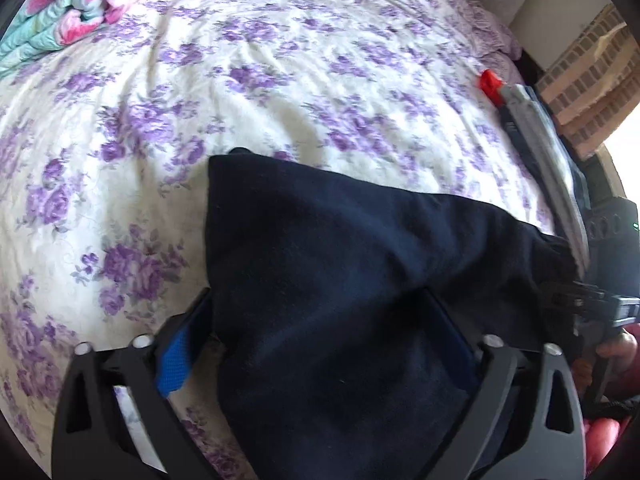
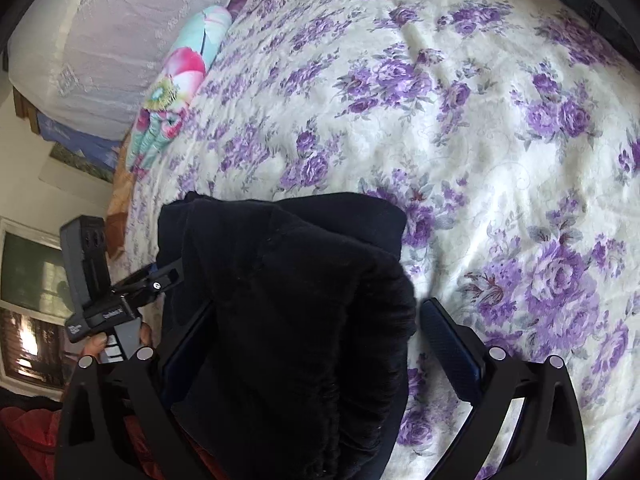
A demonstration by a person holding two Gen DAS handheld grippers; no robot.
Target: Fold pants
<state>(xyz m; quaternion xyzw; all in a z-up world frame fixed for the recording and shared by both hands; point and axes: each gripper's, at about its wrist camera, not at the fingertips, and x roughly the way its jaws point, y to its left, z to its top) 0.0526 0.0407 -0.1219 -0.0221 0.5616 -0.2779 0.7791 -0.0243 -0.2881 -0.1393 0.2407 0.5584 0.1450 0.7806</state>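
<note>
1. Looking along the left gripper (image 1: 320, 300), found its jaws released and spread wide, with a thick fold of the dark pants (image 1: 340, 240) draped between them. Saw one blue pad (image 1: 180, 356) bare and facing the cloth edge; could not see the other, which was hidden under the fabric.
2. Found the right gripper (image 2: 318, 306) released as well, its jaws wide apart around the gathered waistband end of the pants. Noted a clear gap between the cloth and the outer finger (image 2: 448, 340), and the inner finger just beside the cloth.
3. Saw the pants bunched in a folded heap at the near edge of the bed, lying on the sheet (image 2: 480, 120) with purple flowers.
4. Caught a hand (image 1: 616, 348) at the right edge of the left view, gripping the other tool's handle.
5. Spotted a folded, bright flowered quilt (image 1: 80, 0) well apart from the pants, at the far side of the bed.
6. Noticed a grey thing with a red tip (image 1: 490, 80) at the bed's far right edge.
</note>
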